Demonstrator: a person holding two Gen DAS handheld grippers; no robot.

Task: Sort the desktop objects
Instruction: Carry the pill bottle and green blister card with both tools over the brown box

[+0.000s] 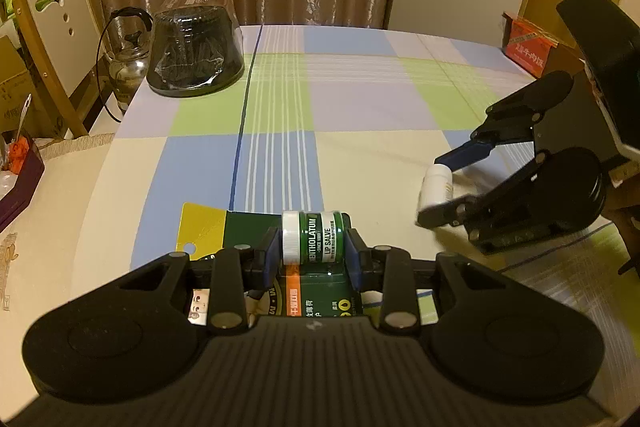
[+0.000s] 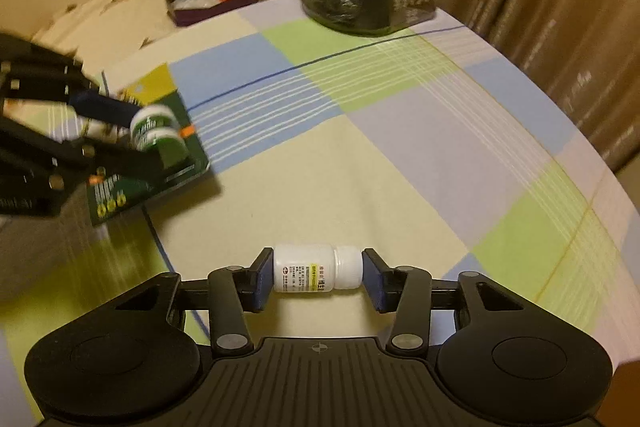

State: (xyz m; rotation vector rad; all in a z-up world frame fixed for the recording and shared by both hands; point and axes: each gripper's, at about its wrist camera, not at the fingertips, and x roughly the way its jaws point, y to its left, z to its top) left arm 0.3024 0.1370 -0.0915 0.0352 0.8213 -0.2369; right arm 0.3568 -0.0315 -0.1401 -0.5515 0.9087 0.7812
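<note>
Left tongs (image 1: 313, 245): we see them clamped on the green salve jar (image 1: 314, 237), lying sideways at lower centre of the left view, still attached to its green card (image 1: 208, 231).
Right tongs (image 2: 318, 273): we see them gripping the white bottle (image 2: 310, 268) end to end, sideways, at lower centre of the right view.
Worktop (image 1: 360, 115): checked cloth; we see a wrapped black pack (image 1: 196, 55) at upper left of the left view.

Bottle (image 1: 437, 185) right of jar (image 1: 312, 237)

left gripper (image 1: 313, 242) and right gripper (image 2: 318, 269) both clamped.
</note>
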